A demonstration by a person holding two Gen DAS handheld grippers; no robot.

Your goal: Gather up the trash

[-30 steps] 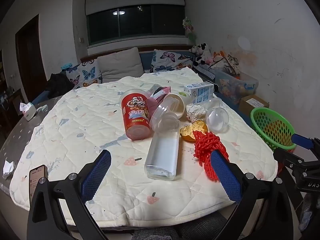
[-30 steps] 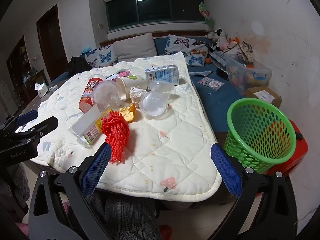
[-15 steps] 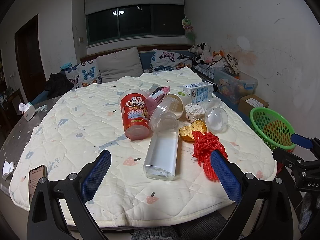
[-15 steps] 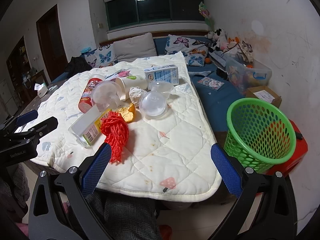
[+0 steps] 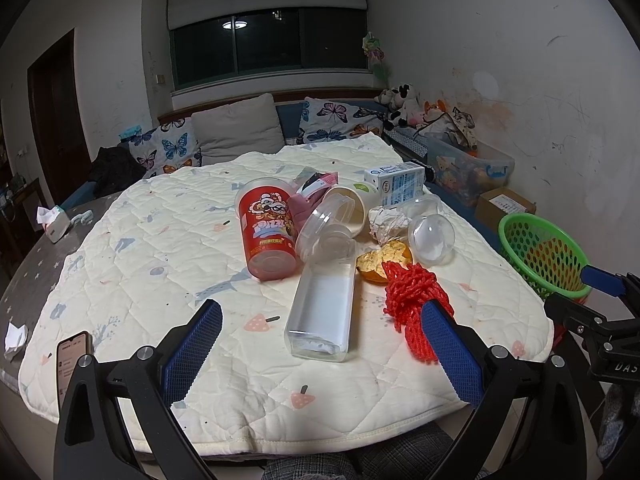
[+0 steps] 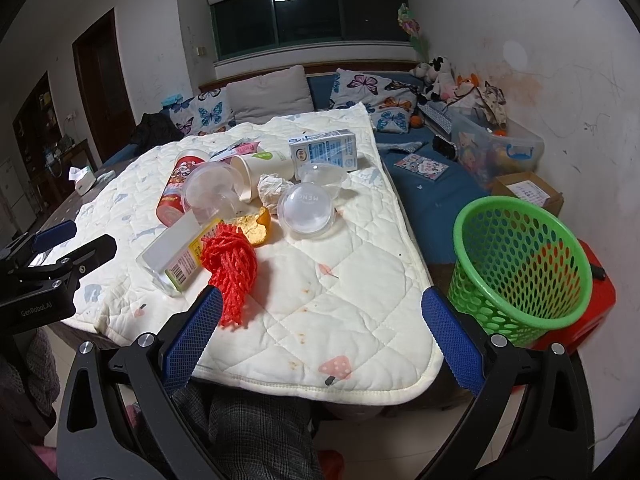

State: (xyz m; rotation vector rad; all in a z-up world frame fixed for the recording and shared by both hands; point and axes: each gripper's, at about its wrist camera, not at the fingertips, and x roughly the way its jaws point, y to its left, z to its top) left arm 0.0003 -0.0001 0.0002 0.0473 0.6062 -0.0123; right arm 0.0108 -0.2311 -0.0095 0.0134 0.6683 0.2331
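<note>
- Over the near tabletop edge, the left hand-held gripper hangs with jaws wide apart, empty; the right hand-held gripper likewise, apart and empty.
- Just ahead lie red netting, a clear box, peel, cups and a carton.
- Right of the tabletop stands the green basket, seemingly empty: collecting looks unstarted.
- Against the earlier frames, hardly anything has shifted.
</note>
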